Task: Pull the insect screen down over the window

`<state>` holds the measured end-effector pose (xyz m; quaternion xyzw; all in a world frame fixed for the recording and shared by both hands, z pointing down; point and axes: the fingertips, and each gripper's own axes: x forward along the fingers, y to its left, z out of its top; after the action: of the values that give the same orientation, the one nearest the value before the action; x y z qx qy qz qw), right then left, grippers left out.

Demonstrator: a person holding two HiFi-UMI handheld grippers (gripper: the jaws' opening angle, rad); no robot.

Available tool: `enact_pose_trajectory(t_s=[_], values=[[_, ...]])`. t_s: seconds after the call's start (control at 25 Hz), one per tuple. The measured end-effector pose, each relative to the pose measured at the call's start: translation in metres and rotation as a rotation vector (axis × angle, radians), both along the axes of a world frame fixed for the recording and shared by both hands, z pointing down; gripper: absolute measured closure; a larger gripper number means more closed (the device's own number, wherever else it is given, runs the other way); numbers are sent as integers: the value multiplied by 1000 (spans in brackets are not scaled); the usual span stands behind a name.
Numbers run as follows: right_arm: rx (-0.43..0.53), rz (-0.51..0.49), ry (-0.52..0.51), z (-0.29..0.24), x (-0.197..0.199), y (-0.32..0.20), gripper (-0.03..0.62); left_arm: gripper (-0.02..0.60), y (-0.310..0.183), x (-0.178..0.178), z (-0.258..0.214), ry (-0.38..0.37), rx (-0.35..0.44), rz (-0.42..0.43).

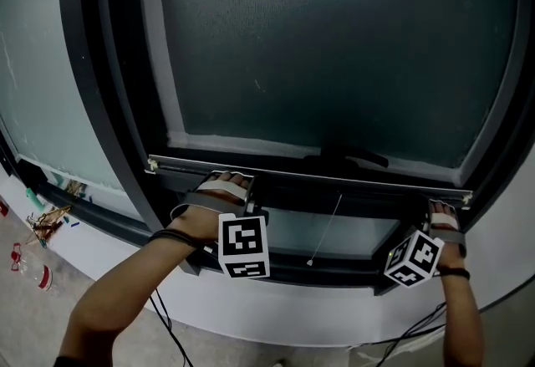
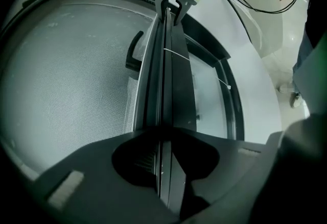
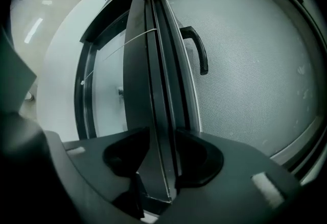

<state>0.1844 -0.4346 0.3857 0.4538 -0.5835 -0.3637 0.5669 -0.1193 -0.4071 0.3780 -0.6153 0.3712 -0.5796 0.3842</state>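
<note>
The insect screen (image 1: 334, 48) covers most of the window (image 1: 50, 98). Its bottom bar (image 1: 334, 177) hangs just above the lower frame (image 1: 334, 277), with a strip of bare pane showing between them. The left tongs (image 2: 164, 167) are clamped on the bar near its left end. The right tongs (image 3: 158, 167) straddle its right end with the jaws apart, and a gap shows on 1 side, so that end looks unheld. The likeliest trouble is that a pull from the left alone would tip the bar and bind it in the side tracks. If the screen is sprung, the free end could also ride back up. The left grip sits on a thin, smooth edge, so a hard tug might slip off. The pull cord (image 1: 326, 227) dangles below the bar and could get pinched against the frame as the bar seats. The handle (image 3: 199, 54) at mid-bar is untouched. No brand, label or readable writing shows. The 2 marker cubes (image 1: 243, 246) carry only black-and-white square patterns, and the small items on the floor (image 1: 33, 240) are too small to read.
</note>
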Motion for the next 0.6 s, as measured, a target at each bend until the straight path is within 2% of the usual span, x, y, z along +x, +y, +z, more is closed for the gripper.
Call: enact_pose_trajectory(t_s=[0.24,0.48,0.56,0.6], values=[[39,-19,-70,-8,-5,3,428,489,2,-3,-4,25,59,12],[57,-60,-179,-18,-16,16,450,459,13,-9,-7,35,88,-23],[79,-72,-237,-23,-19,22,489,462,21,-9,-10,63,98,-42],[91,-80,-286,-27,-23,26,520,472,26,-7,-13,102,103,-51]])
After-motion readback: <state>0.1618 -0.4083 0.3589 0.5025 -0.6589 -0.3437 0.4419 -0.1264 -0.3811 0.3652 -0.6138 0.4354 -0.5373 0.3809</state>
